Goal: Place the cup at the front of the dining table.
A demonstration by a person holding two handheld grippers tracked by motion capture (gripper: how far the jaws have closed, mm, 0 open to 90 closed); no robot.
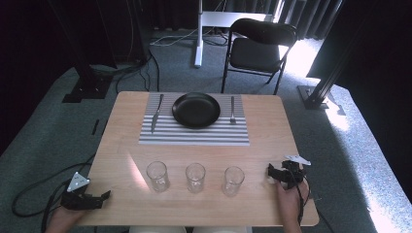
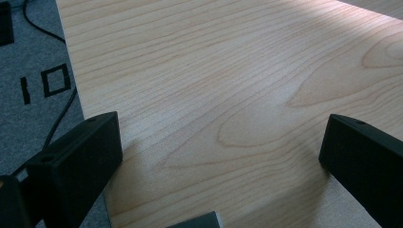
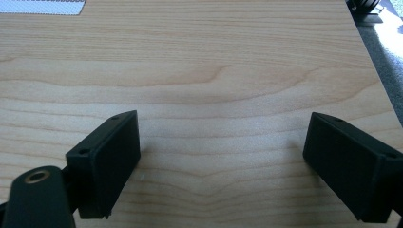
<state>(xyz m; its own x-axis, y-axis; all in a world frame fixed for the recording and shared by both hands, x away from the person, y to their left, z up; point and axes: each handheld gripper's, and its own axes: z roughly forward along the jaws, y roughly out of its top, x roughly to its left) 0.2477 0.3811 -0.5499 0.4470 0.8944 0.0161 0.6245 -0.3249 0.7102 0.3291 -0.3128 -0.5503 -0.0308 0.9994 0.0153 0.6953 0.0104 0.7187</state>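
I see both tools spread wide over bare counter [image 1: 121, 160] — left tool [image 1: 99, 198] well left of the three glasses [image 1: 195, 177], right tool [image 1: 276, 174] just right of them (nothing gripped).

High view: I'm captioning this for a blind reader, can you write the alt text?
Three empty glasses stand in a row on a wooden table, with open tongs resting at its left and right near corners. Behind, a black plate sits on a striped placemat between knife and fork.
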